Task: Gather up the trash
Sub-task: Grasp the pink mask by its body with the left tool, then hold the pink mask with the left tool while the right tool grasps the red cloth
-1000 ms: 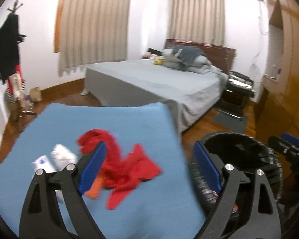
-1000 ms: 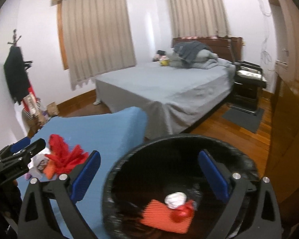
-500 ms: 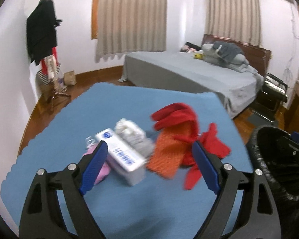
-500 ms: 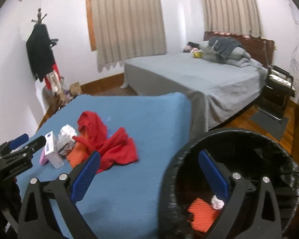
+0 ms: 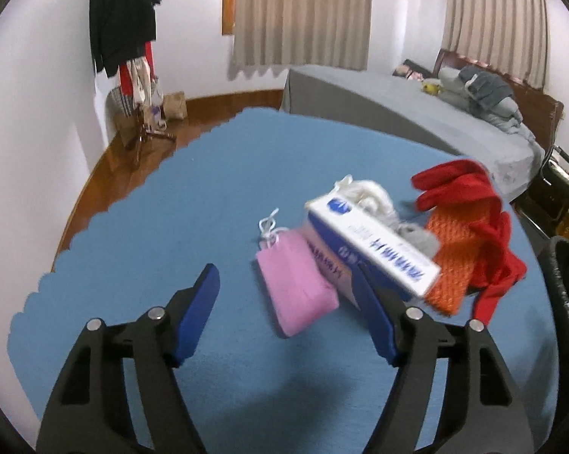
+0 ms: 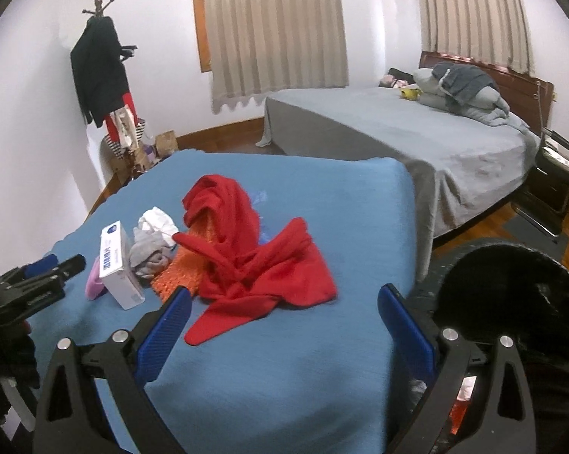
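On the blue-covered table (image 5: 193, 196) lie a pink pouch (image 5: 293, 287), a white and blue box (image 5: 375, 249), a grey and white wad (image 5: 371, 196), an orange knit piece (image 5: 451, 261) and a red cloth (image 5: 470, 204). My left gripper (image 5: 290, 312) is open and empty, just before the pink pouch. My right gripper (image 6: 284, 325) is open and empty, near the red cloth (image 6: 257, 261). The box (image 6: 116, 261) and pouch (image 6: 94, 283) show at the left in the right wrist view. The black-lined trash bin (image 6: 511, 302) stands at the table's right.
A grey bed (image 6: 417, 143) stands beyond the table. A coat rack (image 6: 102, 75) with clothes stands by the left wall. A black chair (image 6: 557, 174) is beside the bed. Wooden floor lies around the table.
Both grippers have swung left, away from the bin toward the things on the table. The left gripper now faces the pink pouch; the right one faces the red cloth. Both stay open.
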A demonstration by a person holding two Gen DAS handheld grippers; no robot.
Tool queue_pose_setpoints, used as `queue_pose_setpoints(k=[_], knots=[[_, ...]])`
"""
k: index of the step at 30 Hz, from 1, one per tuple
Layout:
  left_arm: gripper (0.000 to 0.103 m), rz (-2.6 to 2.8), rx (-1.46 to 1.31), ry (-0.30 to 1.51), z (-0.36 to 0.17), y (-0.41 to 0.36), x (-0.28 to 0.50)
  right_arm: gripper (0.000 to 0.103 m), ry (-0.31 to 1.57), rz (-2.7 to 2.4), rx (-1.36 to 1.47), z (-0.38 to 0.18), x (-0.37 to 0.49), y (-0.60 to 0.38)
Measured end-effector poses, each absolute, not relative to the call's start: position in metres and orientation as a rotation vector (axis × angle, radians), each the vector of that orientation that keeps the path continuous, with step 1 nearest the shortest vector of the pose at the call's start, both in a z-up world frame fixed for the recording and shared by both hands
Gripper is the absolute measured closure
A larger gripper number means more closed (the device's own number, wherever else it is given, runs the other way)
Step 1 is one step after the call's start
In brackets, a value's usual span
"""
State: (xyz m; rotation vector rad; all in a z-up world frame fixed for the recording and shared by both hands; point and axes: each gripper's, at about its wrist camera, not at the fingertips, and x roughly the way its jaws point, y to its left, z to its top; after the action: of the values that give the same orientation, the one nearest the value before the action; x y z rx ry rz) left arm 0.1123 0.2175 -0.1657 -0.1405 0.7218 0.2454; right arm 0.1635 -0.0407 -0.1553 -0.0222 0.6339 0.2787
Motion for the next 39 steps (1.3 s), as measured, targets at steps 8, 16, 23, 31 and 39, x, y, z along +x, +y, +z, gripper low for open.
queue_pose_setpoints(k=[8,16,23,31,39], knots=[[0.04,0.231,-0.196,0.812,-0.186,0.228,0.132,0.007,0.663,0.284,-0.045,-0.168,0.169,-0.027],[0.067,0.191,-0.207,0.87,-0.197,0.227,0.142,0.008,0.682,0.279,-0.047,-0.177,0.176,-0.022],[0.087,0.194,-0.23,0.848,-0.194,0.23,0.14,0.014,0.693,0.268,-0.047,-0.179,0.188,-0.021],[0.088,0.206,-0.214,0.748,-0.164,0.229,0.128,0.015,0.705,0.234,-0.048,-0.184,0.202,-0.027],[0.088,0.142,-0.19,0.68,-0.131,0.205,0.129,0.016,0.747,0.21,-0.057,-0.199,0.222,-0.027]])
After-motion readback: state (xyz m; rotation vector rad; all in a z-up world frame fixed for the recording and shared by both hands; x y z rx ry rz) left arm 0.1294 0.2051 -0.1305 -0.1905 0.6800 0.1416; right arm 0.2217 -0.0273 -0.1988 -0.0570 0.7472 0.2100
